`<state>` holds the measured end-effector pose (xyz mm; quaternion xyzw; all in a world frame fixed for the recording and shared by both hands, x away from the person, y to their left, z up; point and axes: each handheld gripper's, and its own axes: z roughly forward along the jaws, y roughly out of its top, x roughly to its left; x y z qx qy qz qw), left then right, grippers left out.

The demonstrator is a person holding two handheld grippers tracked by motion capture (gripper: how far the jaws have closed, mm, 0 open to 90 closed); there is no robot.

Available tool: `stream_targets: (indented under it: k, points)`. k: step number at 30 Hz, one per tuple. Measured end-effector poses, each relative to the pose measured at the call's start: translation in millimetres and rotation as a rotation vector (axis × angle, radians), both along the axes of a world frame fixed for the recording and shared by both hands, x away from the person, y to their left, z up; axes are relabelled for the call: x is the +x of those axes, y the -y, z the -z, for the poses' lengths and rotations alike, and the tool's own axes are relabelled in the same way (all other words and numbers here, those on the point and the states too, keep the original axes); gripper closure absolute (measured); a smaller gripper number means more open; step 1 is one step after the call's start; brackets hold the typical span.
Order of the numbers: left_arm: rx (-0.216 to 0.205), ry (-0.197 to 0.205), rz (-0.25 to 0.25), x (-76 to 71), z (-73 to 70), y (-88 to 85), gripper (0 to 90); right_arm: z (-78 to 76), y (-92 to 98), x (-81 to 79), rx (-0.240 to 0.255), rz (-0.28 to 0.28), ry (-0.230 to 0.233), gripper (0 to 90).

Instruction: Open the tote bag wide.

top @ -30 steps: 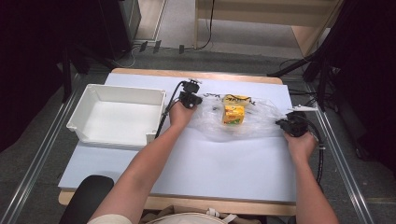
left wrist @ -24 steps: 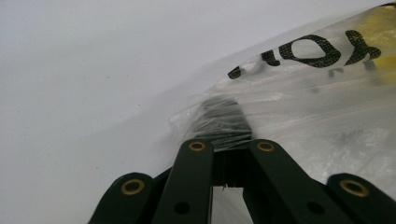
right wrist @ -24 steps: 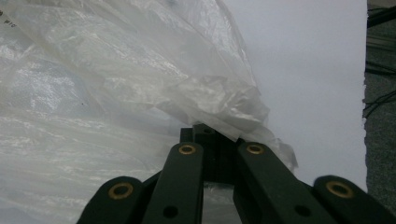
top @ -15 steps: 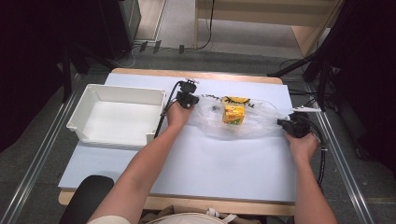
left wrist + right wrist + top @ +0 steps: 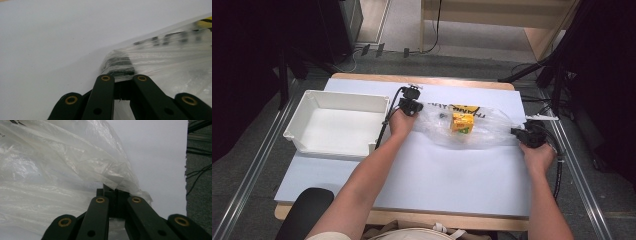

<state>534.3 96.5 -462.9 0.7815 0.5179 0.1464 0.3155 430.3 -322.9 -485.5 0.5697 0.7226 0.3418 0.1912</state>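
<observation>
Black jaws of my left gripper (image 5: 119,68) are clenched on a bunched end of the clear plastic bag (image 5: 172,57); in the left gripper view the film wraps tight over the fingertips, with blurred black print on it beyond. My right gripper (image 5: 113,188) is likewise clamped shut on the bag's (image 5: 55,170) opposite end, the crinkled film draping over the jaw tips in the right gripper view.

From the high view, I see the bag (image 5: 482,134) lying stretched along the far part of the tabletop (image 5: 437,175), between the left gripper (image 5: 410,106) near the middle of the far edge and the right gripper (image 5: 526,134) close to the right edge. Inside it, about midway, sits a small yellow-orange carton (image 5: 461,122), and a yellow strip with black lettering (image 5: 459,108) shows just behind the carton. My left hand (image 5: 401,122) and right hand (image 5: 537,156) hold the grippers from the near side. A white plastic bin (image 5: 337,145) stands on the left part of the tabletop, just beside my left hand, apart from the bag.
</observation>
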Motion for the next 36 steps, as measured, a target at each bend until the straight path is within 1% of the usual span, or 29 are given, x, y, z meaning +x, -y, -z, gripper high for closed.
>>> stream_targets:
  k: [2,3,5,6,7,9,10,11,12,14,15,16,17,18,19,20,21,22,23,24,25,26,27,28,31,33,34,35,36]
  points:
    - [-0.005,-0.004,-0.007,1.0,-0.1,-0.8,90.0,-0.1,0.5,-0.1,-0.001,-0.003,-0.001,90.0]
    - [-0.002,-0.003,-0.021,1.6,-0.2,-0.6,90.0,-0.5,-0.9,0.1,-0.024,0.01,0.004,90.0]
    - [0.003,0.0,-0.023,1.5,-0.2,-0.3,90.0,-0.7,-1.4,-0.1,-0.031,0.01,0.002,90.0]
    - [0.011,0.003,-0.023,1.2,-0.4,1.1,90.0,-0.5,-1.1,0.0,-0.022,0.013,0.003,90.0]
    - [0.015,-0.002,-0.022,1.3,-1.2,1.4,90.0,-1.4,-1.4,0.1,-0.01,0.017,-0.01,90.0]
    - [-0.007,-0.03,-0.004,2.0,-2.9,0.8,90.0,-3.4,-4.2,0.5,-0.018,-0.003,-0.019,90.0]
    - [-0.034,-0.042,0.013,1.8,-3.7,0.7,90.0,-4.6,-6.1,0.5,-0.025,-0.016,-0.017,90.0]
    - [-0.031,-0.042,0.026,1.5,-5.8,1.1,87.8,-7.0,-7.5,-0.1,-0.029,-0.027,-0.01,90.0]
    - [-0.031,-0.042,0.026,1.5,-5.8,1.1,88.4,-10.0,-8.7,-0.6,-0.03,-0.032,-0.004,90.0]
    - [-0.025,-0.011,0.045,-0.4,-12.9,2.0,88.7,-13.7,-9.5,-1.4,-0.032,-0.036,0.003,90.0]
    - [-0.024,0.008,0.059,-1.5,-20.3,1.7,88.9,-22.0,-10.3,-4.0,-0.019,-0.046,0.023,90.0]
    - [-0.032,0.013,0.066,-2.1,-24.5,1.6,88.7,-24.7,-10.6,-4.9,-0.011,-0.05,0.027,90.0]
    - [-0.032,0.013,0.066,-2.1,-24.5,1.6,88.4,-28.0,-11.5,-6.2,-0.001,-0.058,0.031,90.0]
    - [-0.035,0.03,0.073,-3.6,-28.7,1.4,88.0,-31.0,-12.8,-7.4,-0.001,-0.066,0.034,90.0]
    - [-0.061,0.038,0.09,-5.8,-36.8,0.5,87.8,-33.8,-14.5,-8.6,0.003,-0.074,0.031,90.0]
    - [-0.074,0.032,0.1,-6.5,-40.2,0.8,87.1,-36.6,-16.4,-9.0,0.003,-0.089,0.021,90.0]
    - [-0.074,0.032,0.1,-6.5,-40.2,0.8,86.7,-36.6,-16.4,-9.0,0.003,-0.089,0.021,90.0]
    - [-0.077,0.026,0.119,-7.6,-44.6,1.5,86.3,-43.1,-23.1,-11.3,-0.015,-0.117,0.031,90.0]
    - [-0.075,0.032,0.127,-8.8,-47.1,2.3,86.3,-43.1,-23.1,-11.3,-0.015,-0.117,0.031,90.0]
    - [-0.078,0.042,0.151,-11.1,-53.3,4.4,86.1,-48.5,-29.0,-12.7,-0.022,-0.134,0.043,90.0]
    - [-0.078,0.042,0.151,-11.1,-53.3,4.4,85.8,-51.5,-32.8,-13.3,-0.018,-0.147,0.049,90.0]
    - [-0.084,0.055,0.164,-13.4,-59.5,5.4,85.8,-54.4,-36.3,-13.5,-0.022,-0.156,0.055,90.0]
    - [-0.084,0.055,0.164,-13.4,-59.5,5.4,85.9,-54.4,-36.3,-13.5,-0.022,-0.156,0.055,90.0]
    - [-0.084,0.073,0.176,-15.5,-65.4,5.8,85.9,-59.6,-43.3,-12.7,-0.008,-0.176,0.071,90.0]
    - [-0.093,0.074,0.187,-16.8,-70.3,5.9,84.7,-64.5,-51.0,-10.5,0.014,-0.201,0.073,90.0]
    - [-0.105,0.058,0.202,-17.5,-74.4,4.4,84.4,-67.4,-57.3,-9.2,0.015,-0.215,0.075,90.0]
    - [-0.101,0.042,0.215,-17.4,-76.5,4.0,84.4,-67.4,-57.3,-9.2,0.015,-0.215,0.075,90.0]
    - [-0.098,0.038,0.221,-17.8,-77.8,4.2,84.1,-70.2,-62.8,-6.6,0.026,-0.234,0.076,90.0]
    - [-0.107,0.037,0.228,-19.0,-80.7,3.3,84.4,-71.1,-64.6,-5.5,0.031,-0.239,0.076,90.0]
